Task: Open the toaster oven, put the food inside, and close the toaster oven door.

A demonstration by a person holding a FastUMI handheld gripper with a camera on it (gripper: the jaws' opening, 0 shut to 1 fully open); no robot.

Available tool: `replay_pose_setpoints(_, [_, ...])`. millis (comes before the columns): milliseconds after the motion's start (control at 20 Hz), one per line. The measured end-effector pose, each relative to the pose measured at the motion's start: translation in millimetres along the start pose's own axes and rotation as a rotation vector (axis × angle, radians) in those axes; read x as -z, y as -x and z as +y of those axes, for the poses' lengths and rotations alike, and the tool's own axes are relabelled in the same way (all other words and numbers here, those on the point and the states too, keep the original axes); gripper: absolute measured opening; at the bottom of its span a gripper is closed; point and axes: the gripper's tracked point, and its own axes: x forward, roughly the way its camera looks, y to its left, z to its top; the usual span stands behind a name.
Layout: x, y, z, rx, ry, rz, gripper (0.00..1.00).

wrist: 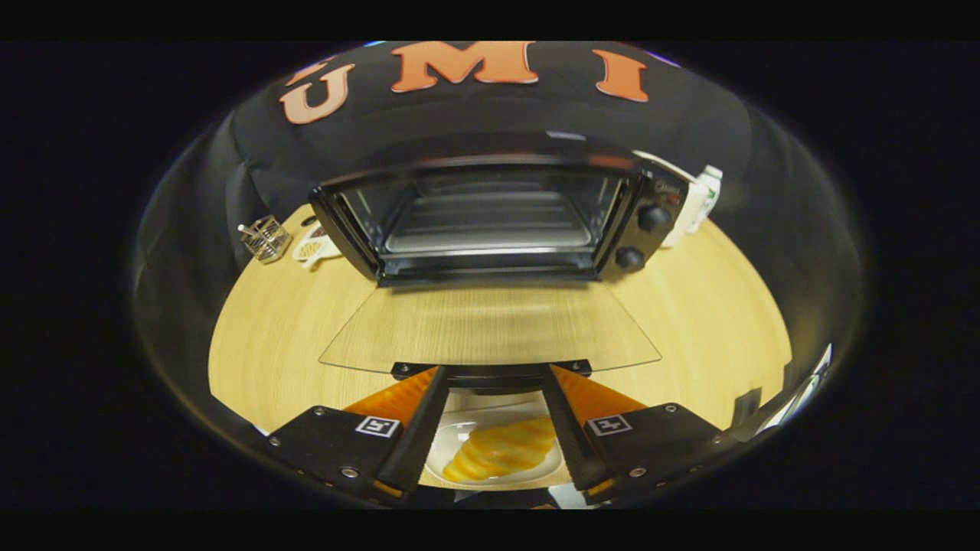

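Tongs (494, 379) | fingers parted wide, pressing on nothing | tips at the near edge of the lowered oven door (490, 325)

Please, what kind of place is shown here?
Probably a mock kitchen counter in a recording booth: a toaster oven with its glass door folded down on a wooden table, a plate of food below the open gripper, black cloth behind.

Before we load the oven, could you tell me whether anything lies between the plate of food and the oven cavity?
Only the lowered glass door lies flat between the plate of food and the open toaster oven; the cavity mouth looks clear. The tool is open, its fingers astride the plate.
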Motion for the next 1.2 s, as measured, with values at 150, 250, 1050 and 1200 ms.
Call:
replay_pose_setpoints(150, [15.4,-11.4,1.5,-0.043,-0.094,0.07,0.74])
replay_pose_setpoints(250, [21.0,-18.5,0.1,-0.039,-0.092,0.094,0.74])
replay_pose_setpoints(1050, [39.2,31.3,-4.0,-0.077,-0.169,0.095,0.92])
replay_pose_setpoints(1200, [62.1,44.5,-8.5,-0.02,-0.178,0.119,0.99])
